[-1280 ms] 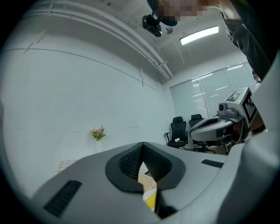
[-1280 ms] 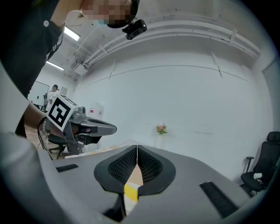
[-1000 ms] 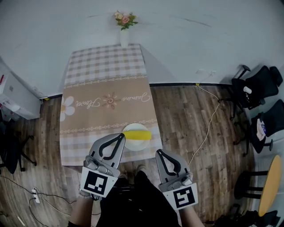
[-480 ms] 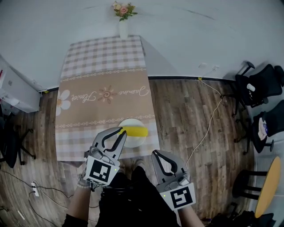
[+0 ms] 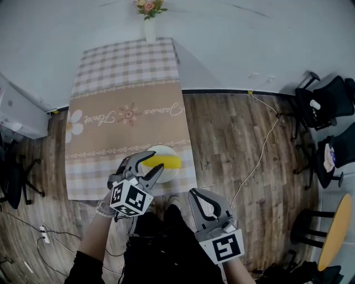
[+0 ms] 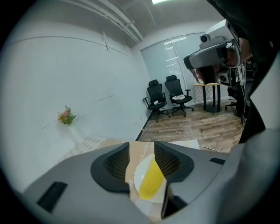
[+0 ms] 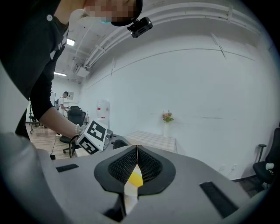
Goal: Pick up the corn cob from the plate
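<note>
The yellow corn cob [image 5: 167, 162] lies on a white plate [image 5: 157, 150] near the front edge of the table with the checked cloth [image 5: 125, 105]. My left gripper [image 5: 147, 164] hovers just at the plate's near side, its jaws opening with nothing between them. In the left gripper view the corn cob [image 6: 152, 178] and plate [image 6: 139, 175] show through the gap of that gripper [image 6: 141, 147]. My right gripper [image 5: 195, 194] hangs off the table's front, over the floor, jaws shut [image 7: 137, 147] and empty; a sliver of the corn cob [image 7: 134, 178] shows beyond them.
A vase of flowers [image 5: 148, 10] stands at the table's far end against the wall. Black office chairs [image 5: 327, 105] and a round wooden table [image 5: 338, 230] are at the right. A cable [image 5: 260, 161] runs across the wood floor. A white cabinet [image 5: 14, 111] stands left.
My left gripper has dropped toward the plate, rolled, and its jaws have parted from shut. The right gripper has stayed almost in place.
</note>
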Tool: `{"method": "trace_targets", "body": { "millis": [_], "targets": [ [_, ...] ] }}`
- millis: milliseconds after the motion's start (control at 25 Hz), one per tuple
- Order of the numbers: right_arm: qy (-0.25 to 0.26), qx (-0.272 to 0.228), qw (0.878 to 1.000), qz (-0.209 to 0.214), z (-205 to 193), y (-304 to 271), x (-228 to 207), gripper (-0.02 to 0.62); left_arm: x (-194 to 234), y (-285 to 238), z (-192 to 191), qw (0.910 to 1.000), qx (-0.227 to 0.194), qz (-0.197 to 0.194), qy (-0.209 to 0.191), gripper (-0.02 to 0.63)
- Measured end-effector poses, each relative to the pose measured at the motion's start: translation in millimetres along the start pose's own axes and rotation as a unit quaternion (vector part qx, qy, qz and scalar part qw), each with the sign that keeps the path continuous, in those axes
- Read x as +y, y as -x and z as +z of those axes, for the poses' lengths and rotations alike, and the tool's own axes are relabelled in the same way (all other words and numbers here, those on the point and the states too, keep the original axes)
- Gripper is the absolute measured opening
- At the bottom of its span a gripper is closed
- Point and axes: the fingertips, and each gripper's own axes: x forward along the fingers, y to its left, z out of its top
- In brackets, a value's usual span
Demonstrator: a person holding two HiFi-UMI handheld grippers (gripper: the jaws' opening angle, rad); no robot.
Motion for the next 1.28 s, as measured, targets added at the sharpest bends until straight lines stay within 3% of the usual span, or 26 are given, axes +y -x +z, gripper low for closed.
{"method": "trace_targets", "body": {
  "millis": [320, 560, 720, 1120, 1280],
  "targets": [
    [-0.023, 0.034, 0.999, 0.003, -20, 2, -4, 0.041, -18, -40, -35, 0.9965, 0.054, -0.060, -0.022, 0.213],
    [-0.019, 0.017, 1.000, 0.013, -18, -2, -3, 0.041, -36, -54, -49, 0.9874, 0.091, -0.120, -0.050, 0.229],
    [-0.020, 0.019, 1.000, 0.015, -20, -2, -5, 0.041, -39, -64, -58, 0.9840, 0.102, -0.133, -0.060, 0.233],
    [-0.023, 0.021, 0.999, 0.021, -27, -5, -3, 0.041, -42, -65, -58, 0.9824, 0.098, -0.158, -0.012, 0.284],
    [-0.024, 0.023, 0.999, 0.021, -28, -5, -5, 0.041, -47, -69, -64, 0.9798, 0.109, -0.167, -0.018, 0.295]
  ]
}}
